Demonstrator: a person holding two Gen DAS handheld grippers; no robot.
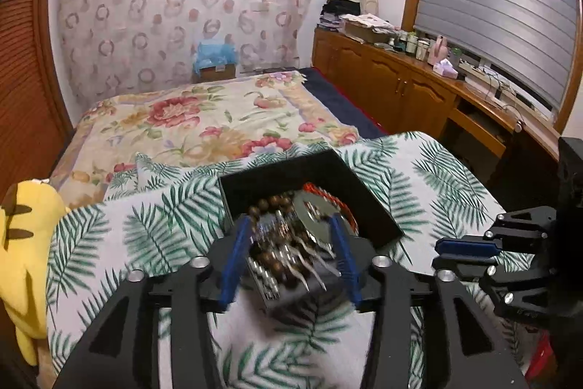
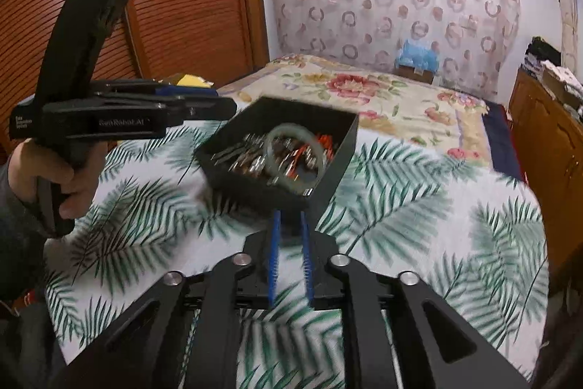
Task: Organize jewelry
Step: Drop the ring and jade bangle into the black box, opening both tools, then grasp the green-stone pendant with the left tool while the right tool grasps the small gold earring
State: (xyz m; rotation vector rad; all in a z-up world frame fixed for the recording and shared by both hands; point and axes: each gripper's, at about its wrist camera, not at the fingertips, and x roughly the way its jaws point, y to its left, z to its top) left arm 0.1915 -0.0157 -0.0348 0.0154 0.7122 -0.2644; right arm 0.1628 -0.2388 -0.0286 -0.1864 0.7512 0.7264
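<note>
A black open box (image 1: 342, 170) (image 2: 342, 148) full of jewelry stands on a palm-leaf cloth (image 1: 145, 228). It holds wooden bead bracelets (image 1: 273, 203), silver pieces (image 1: 291, 257), a red bead string (image 1: 320, 188) and a pale green bangle (image 2: 295, 155). My left gripper (image 1: 289, 228) is wide open, its blue fingers (image 1: 237, 254) either side of the blurred jewelry pile. My right gripper (image 2: 290, 217) has its fingers close together at the box's near wall, which looks pinched between them. It shows side-on in the left wrist view (image 1: 470, 246).
A bed with a floral cover (image 1: 204, 119) lies behind the box. A yellow plush toy (image 1: 25, 243) sits at the left. A wooden cabinet (image 1: 419, 86) with clutter runs along the right under a shuttered window. The hand holding the left gripper (image 2: 73, 170) is at left.
</note>
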